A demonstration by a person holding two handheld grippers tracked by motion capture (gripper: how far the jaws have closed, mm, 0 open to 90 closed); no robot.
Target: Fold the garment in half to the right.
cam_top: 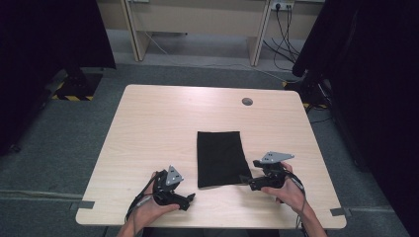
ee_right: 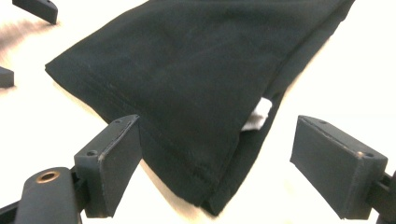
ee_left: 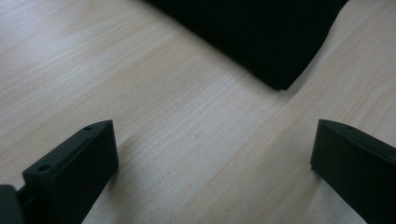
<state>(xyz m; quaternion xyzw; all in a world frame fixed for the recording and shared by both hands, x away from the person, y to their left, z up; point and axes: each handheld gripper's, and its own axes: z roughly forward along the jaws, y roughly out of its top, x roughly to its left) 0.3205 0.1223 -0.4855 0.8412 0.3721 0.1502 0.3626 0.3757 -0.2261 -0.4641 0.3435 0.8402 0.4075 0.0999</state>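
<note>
Folded black garment (cam_top: 220, 158) is lying flat below the table's grommet (cam_top: 247, 101). Right gripper (cam_top: 245, 178) is straddling its near-right corner, jaws apart; left gripper (cam_top: 190, 200), jaws apart, is resting just beside its near-left corner.

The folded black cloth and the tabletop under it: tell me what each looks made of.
The folded black cloth looks like a matte knit, likely cotton jersey: fine weave, stitched hems, and a small white tag peeking between layers. The pale rectangular tabletop looks like wood-grain laminate, smooth with a slight sheen; solid wood can't be ruled out.
</note>
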